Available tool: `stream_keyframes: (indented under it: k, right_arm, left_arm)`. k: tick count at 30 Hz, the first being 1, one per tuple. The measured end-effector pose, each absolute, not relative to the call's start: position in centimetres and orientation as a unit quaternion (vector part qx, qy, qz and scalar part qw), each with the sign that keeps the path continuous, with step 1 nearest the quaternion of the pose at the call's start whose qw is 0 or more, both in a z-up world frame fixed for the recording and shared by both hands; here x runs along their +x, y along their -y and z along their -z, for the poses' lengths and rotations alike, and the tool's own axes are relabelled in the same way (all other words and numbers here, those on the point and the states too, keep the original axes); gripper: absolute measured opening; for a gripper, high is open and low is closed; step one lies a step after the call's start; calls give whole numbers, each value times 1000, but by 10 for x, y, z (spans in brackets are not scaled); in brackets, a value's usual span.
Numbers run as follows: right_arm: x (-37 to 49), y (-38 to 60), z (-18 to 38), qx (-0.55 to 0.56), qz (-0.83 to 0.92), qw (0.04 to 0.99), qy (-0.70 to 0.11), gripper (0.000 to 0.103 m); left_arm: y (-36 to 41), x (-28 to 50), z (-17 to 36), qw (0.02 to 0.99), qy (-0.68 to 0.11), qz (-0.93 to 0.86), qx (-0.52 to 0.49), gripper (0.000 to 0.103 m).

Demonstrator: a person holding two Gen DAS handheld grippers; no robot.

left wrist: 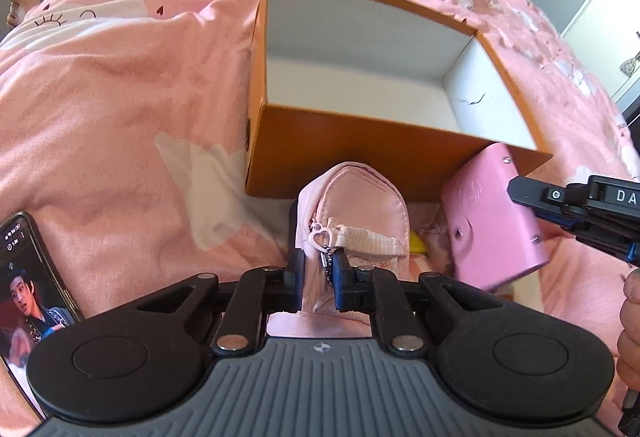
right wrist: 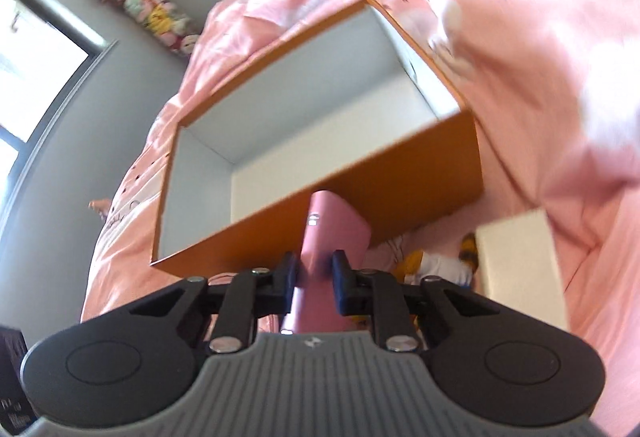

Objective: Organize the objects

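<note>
On a pink-quilted bed | left gripper (left wrist: pixel 317 279) clamped on a pink zip pouch (left wrist: pixel 352 205) just before the orange box (left wrist: pixel 360 161) | right gripper (right wrist: pixel 314 273) pinching a pink wallet (right wrist: pixel 328 225) at the box's near wall | best lift both clear of the rim before releasing inside.
</note>
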State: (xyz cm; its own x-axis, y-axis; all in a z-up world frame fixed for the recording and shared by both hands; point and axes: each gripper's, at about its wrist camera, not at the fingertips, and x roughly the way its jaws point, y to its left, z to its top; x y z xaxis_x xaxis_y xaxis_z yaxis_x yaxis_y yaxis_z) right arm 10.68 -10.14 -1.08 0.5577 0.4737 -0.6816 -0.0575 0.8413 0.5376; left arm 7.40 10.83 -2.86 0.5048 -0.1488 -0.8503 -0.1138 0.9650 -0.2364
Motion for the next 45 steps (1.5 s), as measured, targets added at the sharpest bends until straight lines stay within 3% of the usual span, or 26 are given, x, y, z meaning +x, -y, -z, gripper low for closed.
stream_keyframes:
  k: [6, 18, 33, 38, 44, 45]
  right_arm:
    - [106, 135, -26, 180, -201, 872, -408, 16]
    - [159, 160, -77, 207, -222, 888, -344, 16]
    - [261, 120, 37, 172, -181, 852, -459, 15]
    - [267, 121, 46, 145, -171, 840, -493, 16]
    - [264, 108, 34, 20, -158, 851, -500, 13]
    - [262, 106, 32, 0, -154, 856, -494, 17]
  left_arm:
    - [-102, 69, -3, 874, -459, 46, -150, 15]
    - [-105, 121, -61, 908, -368, 70, -186, 14]
    - [-109, 215, 24, 867, -448, 26, -215, 14]
    - [-103, 224, 36, 859, -467, 32, -206, 14]
    - [-96, 230, 47, 849, -485, 41, -203, 15]
    - [-95, 231, 49, 847, -489, 41, -203, 15]
